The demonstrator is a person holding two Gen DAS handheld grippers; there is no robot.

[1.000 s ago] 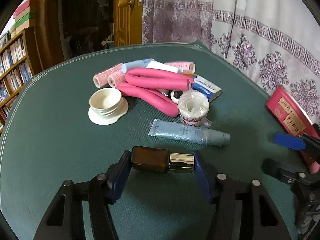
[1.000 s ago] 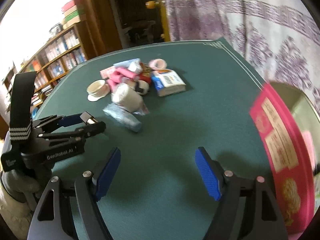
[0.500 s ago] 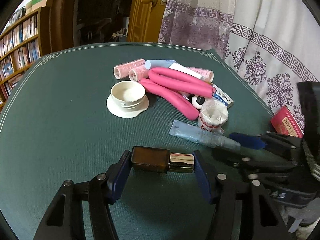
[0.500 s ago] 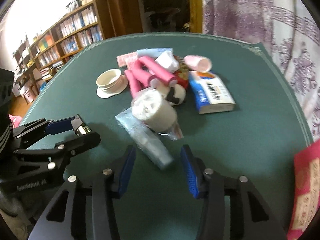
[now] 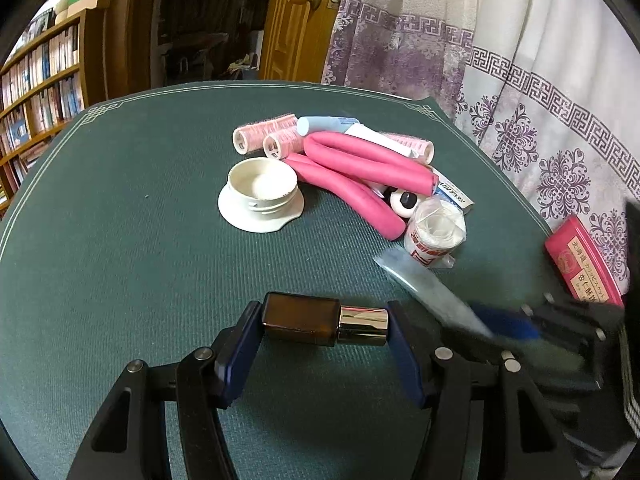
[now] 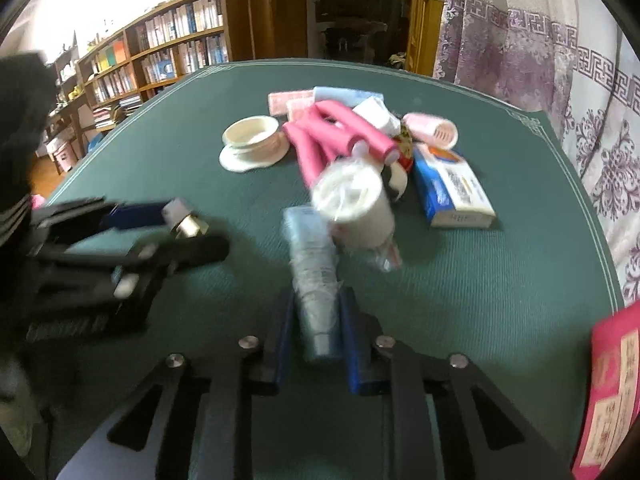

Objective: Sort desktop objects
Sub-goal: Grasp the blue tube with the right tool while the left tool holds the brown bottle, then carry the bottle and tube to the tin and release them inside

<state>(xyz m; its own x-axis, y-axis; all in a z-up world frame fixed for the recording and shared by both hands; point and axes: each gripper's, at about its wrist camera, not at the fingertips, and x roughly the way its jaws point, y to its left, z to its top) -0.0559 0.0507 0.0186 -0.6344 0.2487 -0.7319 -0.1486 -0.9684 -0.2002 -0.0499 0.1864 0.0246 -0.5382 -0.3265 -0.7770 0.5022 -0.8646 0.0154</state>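
My left gripper (image 5: 324, 324) is shut on a brown glass bottle (image 5: 302, 319) with a gold cap, held crosswise above the green table. My right gripper (image 6: 316, 320) is shut on the cap end of a pale blue tube (image 6: 314, 268) that lies on the table; the same tube (image 5: 424, 284) appears blurred in the left wrist view, with the right gripper (image 5: 504, 322) at its near end. Behind the tube lies a pile: a white gauze roll (image 6: 352, 204), pink foam curlers (image 5: 360, 164), pink hair rollers (image 5: 264, 136) and a blue-white box (image 6: 452, 188).
A white lid-like dish (image 5: 260, 196) sits left of the pile. A red box (image 5: 580, 260) lies at the table's right edge, seen also as the red box (image 6: 612, 392) in the right wrist view. Curtains hang to the right; bookshelves (image 6: 168, 48) stand behind the table.
My right gripper moved left toward the pile and closed from wide open onto the blue tube. The left gripper kept the bottle and rolled a little.
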